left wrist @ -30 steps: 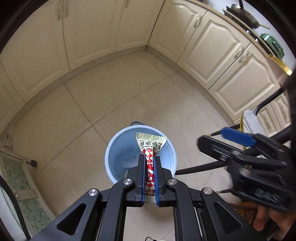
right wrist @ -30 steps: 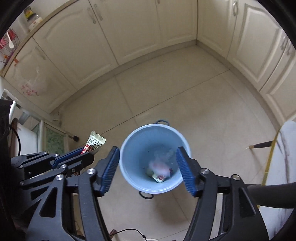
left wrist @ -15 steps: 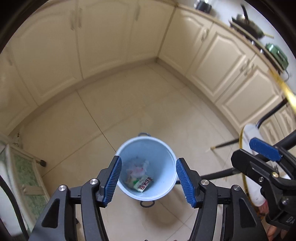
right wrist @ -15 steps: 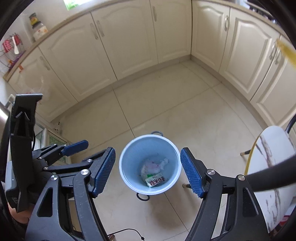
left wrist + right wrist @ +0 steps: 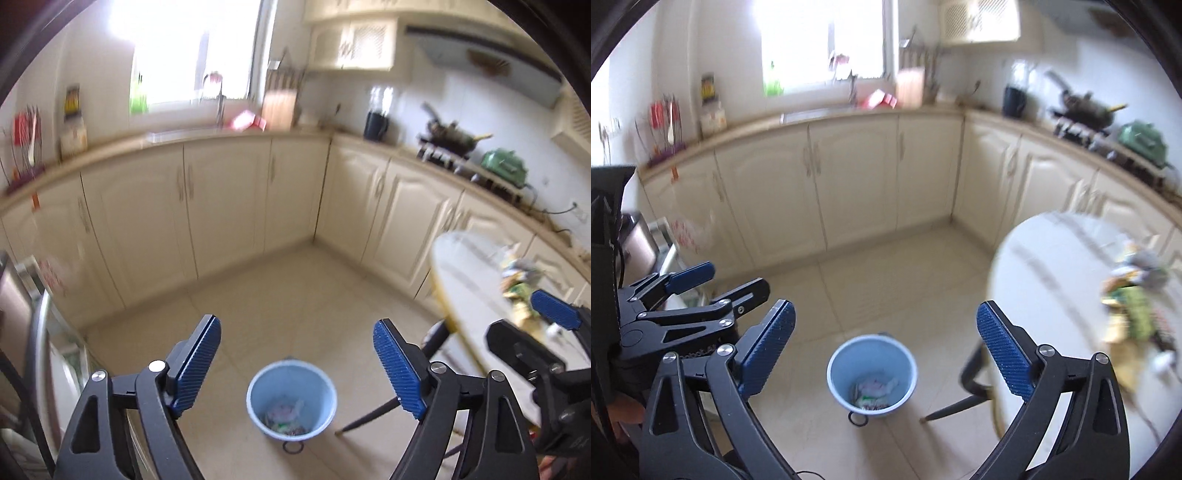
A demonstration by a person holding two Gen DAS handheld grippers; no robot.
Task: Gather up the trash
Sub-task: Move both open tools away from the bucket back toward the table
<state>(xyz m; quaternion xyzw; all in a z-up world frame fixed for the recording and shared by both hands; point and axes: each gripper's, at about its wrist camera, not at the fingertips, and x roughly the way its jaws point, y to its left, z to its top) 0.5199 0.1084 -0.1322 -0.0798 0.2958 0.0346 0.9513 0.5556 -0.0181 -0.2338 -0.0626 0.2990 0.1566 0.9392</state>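
A light blue bin [image 5: 291,400] stands on the tiled floor with several wrappers [image 5: 286,415] inside; it also shows in the right wrist view [image 5: 872,372]. My left gripper [image 5: 297,363] is open and empty, raised well above the bin. My right gripper [image 5: 886,350] is open and empty, also high above the bin. A heap of wrappers [image 5: 1128,302] lies on the round white table [image 5: 1045,266] at the right; the heap also shows in the left wrist view [image 5: 517,284]. Both views are motion-blurred.
Cream cabinets [image 5: 229,206] line the far walls under a cluttered counter [image 5: 849,110]. The table's black legs [image 5: 960,400] stand just right of the bin. A glass-fronted appliance [image 5: 40,354] is at the left.
My left gripper opened and dropped the red and white wrapper into the bin. Both grippers then rose and tilted up, so the bin looks smaller and the counter and table came into view.
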